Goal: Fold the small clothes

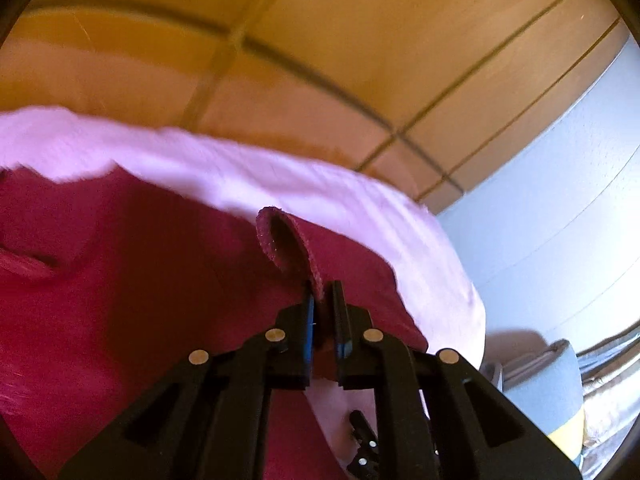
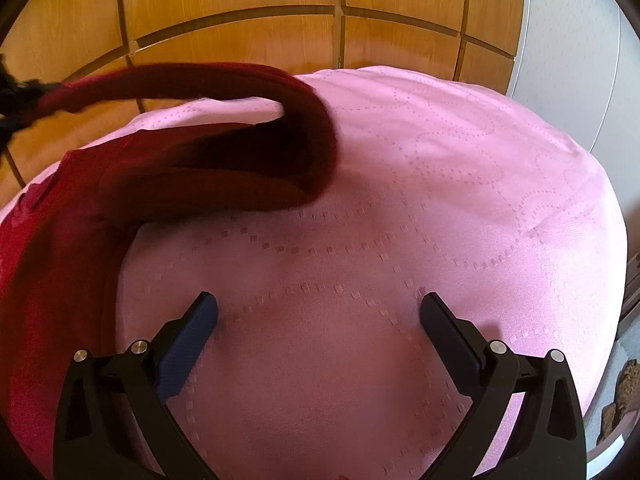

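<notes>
— Where is the garment right now?

— My left gripper [image 1: 323,292] is pinched tight on a hemmed edge of the dark red garment [image 1: 140,260]. In the right wrist view that edge rises in an arc off the pink quilted bedspread [image 2: 400,208], while the rest of the cloth lies along the bed's left edge. I can't tell what kind of garment it is.

— And your other claw?

— My right gripper [image 2: 318,312] is spread wide, its 2 fingers holding nothing, poised over bare bedspread near the front edge, beside the cloth but not touching it.

— So what makes this fold go well?

— I judge I'm mid-fold, carrying 1 edge across. I'd keep the pinch firm, since only a narrow strip of hem sits between the pads and soft knit could slip. I'd lift high enough that the loose part doesn't drag and bunch, then lower the edge square onto the part lying flat.

— Any use for the free claw?

— Probably pinning the resting cloth near the left edge, so the whole piece doesn't slide on the slick bedspread.
</notes>
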Demonstrator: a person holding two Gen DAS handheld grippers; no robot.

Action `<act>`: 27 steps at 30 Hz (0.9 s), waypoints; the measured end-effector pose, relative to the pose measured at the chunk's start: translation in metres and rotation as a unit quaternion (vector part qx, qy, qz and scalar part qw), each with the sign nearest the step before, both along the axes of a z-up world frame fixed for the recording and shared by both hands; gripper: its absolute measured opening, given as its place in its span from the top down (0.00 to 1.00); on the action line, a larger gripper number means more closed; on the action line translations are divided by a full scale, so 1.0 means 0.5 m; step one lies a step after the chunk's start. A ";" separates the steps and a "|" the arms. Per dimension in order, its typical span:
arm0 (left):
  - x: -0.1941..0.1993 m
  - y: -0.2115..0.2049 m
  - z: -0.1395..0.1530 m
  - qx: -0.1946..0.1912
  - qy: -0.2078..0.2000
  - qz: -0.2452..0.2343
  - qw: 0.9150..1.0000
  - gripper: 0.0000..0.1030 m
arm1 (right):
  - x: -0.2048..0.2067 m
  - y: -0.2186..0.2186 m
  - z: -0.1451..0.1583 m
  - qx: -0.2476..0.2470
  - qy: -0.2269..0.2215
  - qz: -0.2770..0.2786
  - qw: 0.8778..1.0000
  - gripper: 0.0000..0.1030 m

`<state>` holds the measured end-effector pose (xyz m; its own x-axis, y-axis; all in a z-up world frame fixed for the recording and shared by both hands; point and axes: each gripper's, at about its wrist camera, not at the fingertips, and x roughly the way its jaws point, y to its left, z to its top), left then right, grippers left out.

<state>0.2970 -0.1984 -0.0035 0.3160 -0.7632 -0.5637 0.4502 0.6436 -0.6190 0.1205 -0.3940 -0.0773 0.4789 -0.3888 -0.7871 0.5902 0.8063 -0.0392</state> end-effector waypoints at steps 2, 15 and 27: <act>-0.001 0.043 0.017 0.002 -0.015 0.014 1.000 0.93 | 0.000 0.000 0.000 0.000 0.000 0.000 1.000 0.03; 0.004 0.326 -0.058 0.052 -0.013 0.139 0.989 0.94 | -0.002 -0.002 0.000 -0.002 0.000 0.000 1.000 0.03; 0.000 0.450 -0.186 0.083 0.001 0.244 0.966 0.97 | 0.003 -0.008 0.007 0.009 0.013 0.005 1.000 0.03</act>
<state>0.2970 0.0267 -0.0966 0.6142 -0.4224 -0.6666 0.0681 0.8699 -0.4885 0.1218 -0.3978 -0.0736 0.4614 -0.3703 -0.8062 0.5808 0.8130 -0.0410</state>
